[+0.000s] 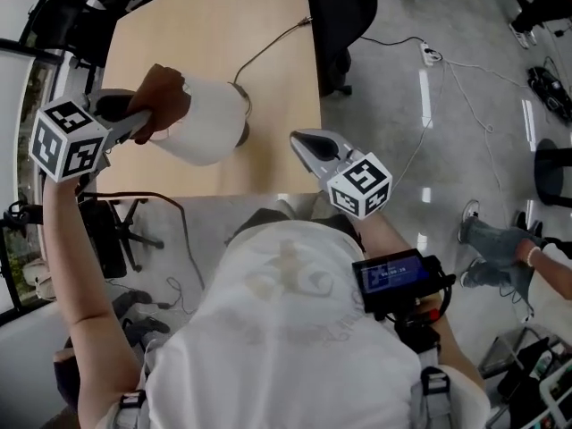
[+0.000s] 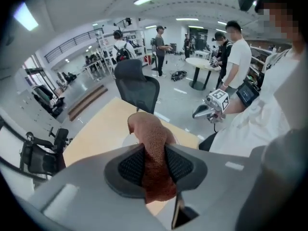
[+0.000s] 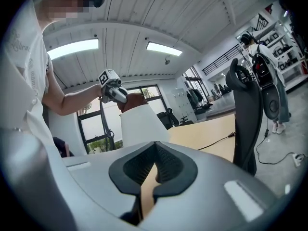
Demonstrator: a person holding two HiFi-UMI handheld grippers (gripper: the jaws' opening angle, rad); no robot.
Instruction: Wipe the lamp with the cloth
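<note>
The lamp's white shade [image 1: 207,119] stands near the front edge of the wooden table [image 1: 206,25]. My left gripper [image 1: 143,121] is shut on a brown cloth [image 1: 166,98], which rests against the shade's upper left side. In the left gripper view the cloth [image 2: 151,138] sticks up between the pads, with the shade [image 2: 128,139] just beyond it. My right gripper [image 1: 304,146] hovers to the right of the lamp at the table's front edge, shut and holding nothing. The right gripper view shows the shade [image 3: 142,124] ahead with the cloth [image 3: 132,101] on top of it.
The lamp's cable [image 1: 273,47] runs across the table to its far edge. A black office chair [image 1: 340,16] stands at the far right corner. A power strip [image 1: 432,54] and cords lie on the floor to the right. Several people stand in the background.
</note>
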